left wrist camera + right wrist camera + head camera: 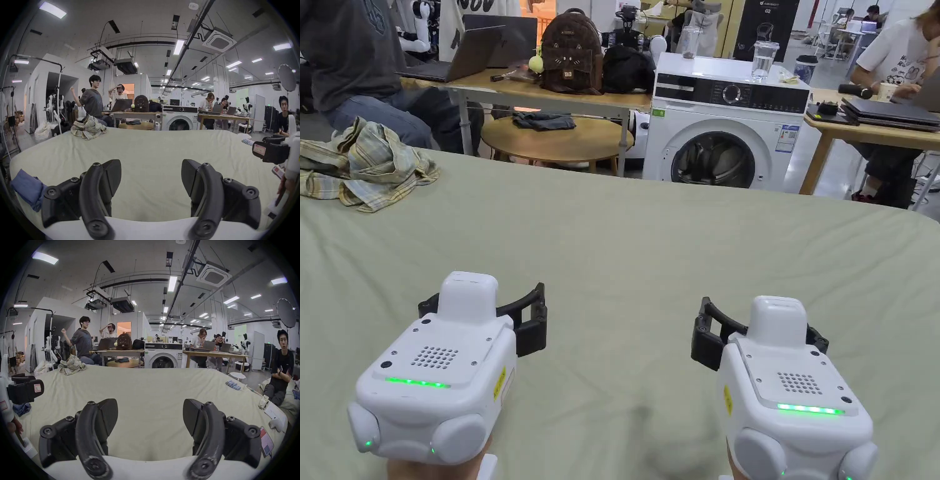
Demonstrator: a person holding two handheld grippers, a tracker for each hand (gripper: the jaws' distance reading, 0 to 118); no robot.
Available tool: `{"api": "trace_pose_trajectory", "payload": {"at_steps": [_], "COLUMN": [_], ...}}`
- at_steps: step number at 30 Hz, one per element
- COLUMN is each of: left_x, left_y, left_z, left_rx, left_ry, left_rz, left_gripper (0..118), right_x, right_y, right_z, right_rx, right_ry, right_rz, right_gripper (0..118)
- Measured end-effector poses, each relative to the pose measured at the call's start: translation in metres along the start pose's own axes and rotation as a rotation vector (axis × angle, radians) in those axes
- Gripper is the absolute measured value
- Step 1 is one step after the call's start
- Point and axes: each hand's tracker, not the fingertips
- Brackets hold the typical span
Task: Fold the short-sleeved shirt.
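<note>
Starting step: left gripper [151, 177] and right gripper [150, 416] hover spread, empty. Crumpled plaid cotton shirt [365, 164] lies far-left on pale green sheet [675, 250]; next: reach, grasp.

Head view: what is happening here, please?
A person holds the left gripper and the right gripper low over a green-covered bed, both open and empty. The plaid shirt lies crumpled at the far left corner, untouched. Folding is not yet begun.
</note>
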Motion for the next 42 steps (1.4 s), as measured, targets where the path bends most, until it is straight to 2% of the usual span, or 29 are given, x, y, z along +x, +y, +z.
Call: {"api": "trace_pose_trajectory", "payload": {"at_steps": [6, 9, 11, 16, 20, 27, 31, 42], "left_x": [-0.002, -0.004, -0.007, -0.012, -0.013, -0.017, -0.016, -0.012], "left_y": [0.003, 0.005, 0.006, 0.005, 0.005, 0.006, 0.007, 0.005], "left_z": [0.002, 0.003, 0.002, 0.003, 0.005, 0.006, 0.004, 0.002], "left_rx": [0.039, 0.038, 0.026, 0.015, 0.014, 0.014, 0.011, 0.006], "left_ry": [-0.011, 0.008, 0.004, -0.01, -0.01, -0.025, -0.021, -0.018], "left_rz": [0.015, 0.032, 0.052, 0.073, 0.06, 0.076, 0.064, 0.049], "left_gripper": [77, 77, 77, 77, 77, 77, 77, 77], "right_x": [0.003, -0.002, -0.002, 0.001, 0.001, 0.003, 0.004, 0.001], "right_y": [0.002, 0.002, 0.001, 0.006, 0.012, 0.021, 0.025, 0.019], "right_z": [-0.002, -0.003, -0.002, -0.001, -0.001, -0.004, -0.008, -0.017], "right_rx": [0.011, 0.02, 0.025, 0.016, 0.007, -0.028, -0.067, -0.113], "right_ry": [0.031, -0.025, -0.024, 0.003, 0.012, -0.013, -0.053, -0.106], "right_rz": [-0.011, 0.01, 0.002, -0.079, -0.112, -0.198, -0.221, -0.179], "right_gripper": [84, 85, 85, 85, 85, 85, 85, 85]}}
